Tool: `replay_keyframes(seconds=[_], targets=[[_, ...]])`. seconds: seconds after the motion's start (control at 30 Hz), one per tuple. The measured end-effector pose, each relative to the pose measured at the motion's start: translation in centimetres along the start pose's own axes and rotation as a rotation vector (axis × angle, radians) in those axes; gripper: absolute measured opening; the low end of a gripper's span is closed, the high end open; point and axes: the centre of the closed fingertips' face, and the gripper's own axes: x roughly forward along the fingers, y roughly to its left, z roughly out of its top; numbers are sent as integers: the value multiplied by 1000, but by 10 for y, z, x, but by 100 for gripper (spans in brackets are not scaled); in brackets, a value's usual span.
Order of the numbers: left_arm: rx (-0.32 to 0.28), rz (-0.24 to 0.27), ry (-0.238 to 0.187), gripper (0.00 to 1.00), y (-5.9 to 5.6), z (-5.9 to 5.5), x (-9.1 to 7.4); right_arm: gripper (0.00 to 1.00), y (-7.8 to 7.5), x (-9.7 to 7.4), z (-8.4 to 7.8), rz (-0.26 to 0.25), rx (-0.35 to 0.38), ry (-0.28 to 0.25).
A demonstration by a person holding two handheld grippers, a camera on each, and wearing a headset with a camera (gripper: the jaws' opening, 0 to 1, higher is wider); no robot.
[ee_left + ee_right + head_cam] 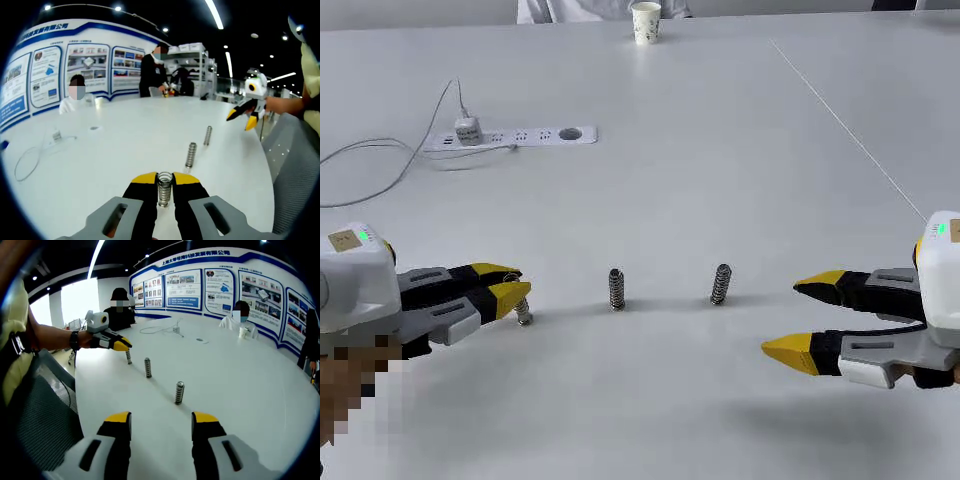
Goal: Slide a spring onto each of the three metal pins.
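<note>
The middle spring (616, 289) stands up straight on the tabletop (720, 150) and looks to be on its pin already. Right of it, another spring (721, 284) stands the same way. Left of it, the last spring (523, 312) sits low, with the left claw (515, 280) pinched on it. So the job looks almost done. Far right of the middle spring, the right claw (782, 318) hangs with its jaws apart, holding nothing.

Three grey coil springs stand in a row on the white table (720, 150), well apart. The left spring (523, 312) is pinched between the left gripper's (520, 282) tips (partly hidden). The middle spring (616, 289) stands upright, and the right spring (720, 284) leans slightly.
</note>
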Motion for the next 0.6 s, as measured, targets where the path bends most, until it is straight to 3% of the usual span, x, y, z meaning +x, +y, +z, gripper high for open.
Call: replay_keyframes(seconds=[0.6], targets=[[11,-5,21,11,-1,-12,3,49,1,1,0,3,-3,11]])
